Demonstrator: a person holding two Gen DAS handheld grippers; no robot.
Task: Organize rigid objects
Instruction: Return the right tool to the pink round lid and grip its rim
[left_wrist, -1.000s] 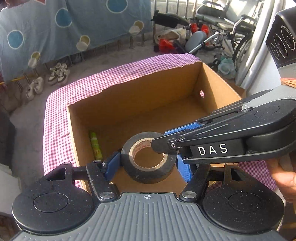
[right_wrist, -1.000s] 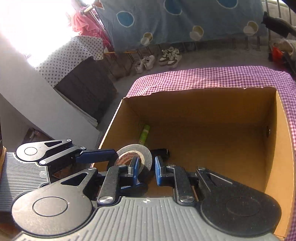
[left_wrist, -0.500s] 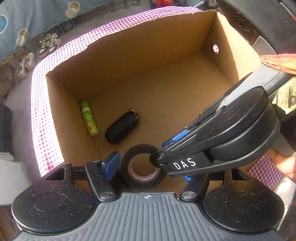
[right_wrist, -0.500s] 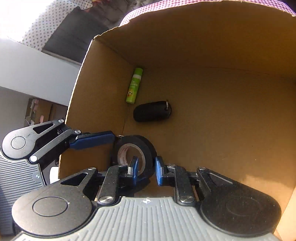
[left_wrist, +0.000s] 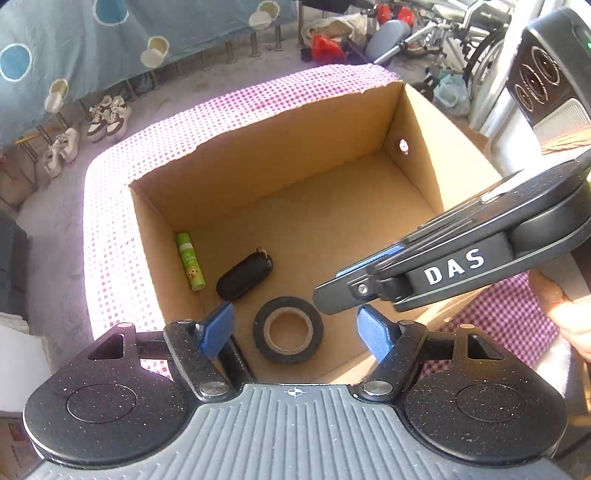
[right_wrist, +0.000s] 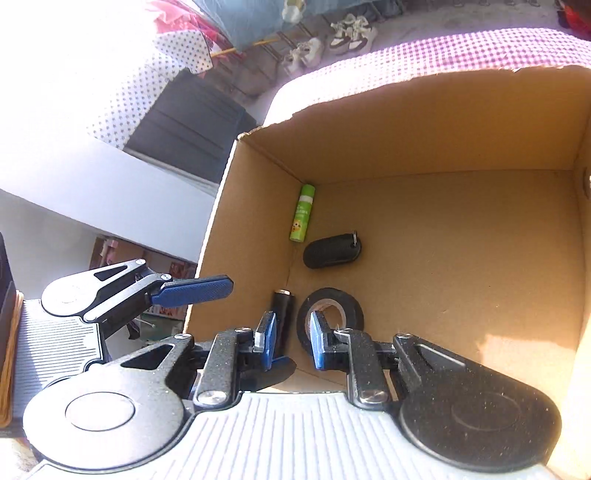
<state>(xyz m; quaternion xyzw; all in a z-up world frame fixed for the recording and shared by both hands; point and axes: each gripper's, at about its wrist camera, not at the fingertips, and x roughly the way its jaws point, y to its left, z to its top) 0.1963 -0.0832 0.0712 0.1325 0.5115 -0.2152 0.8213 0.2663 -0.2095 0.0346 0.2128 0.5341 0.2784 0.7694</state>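
A black tape roll (left_wrist: 288, 330) (right_wrist: 330, 317) lies flat on the floor of the cardboard box (left_wrist: 258, 155) (right_wrist: 406, 122), near its front left corner. My left gripper (left_wrist: 295, 332) hovers above the roll. Its jaws are opening and its blue pads (left_wrist: 218, 328) stand clear of the roll on both sides. My right gripper (left_wrist: 325, 301) (right_wrist: 293, 339) reaches in from the right, shut with nothing in it, tips just above the roll. One left finger (right_wrist: 192, 290) shows in the right wrist view.
Also in the box are a green tube (left_wrist: 190, 260) (right_wrist: 303, 214), a black pouch (left_wrist: 243, 273) (right_wrist: 332, 251) and a dark cylinder (right_wrist: 282, 314) along the left wall. The box stands on a purple checked cloth (left_wrist: 110, 229). Shoes and a wheelchair are beyond.
The tape roll was gripped by my left gripper above the box; it now lies on the box floor with the left pads spread off it. Both grippers dipped in, then rose back.
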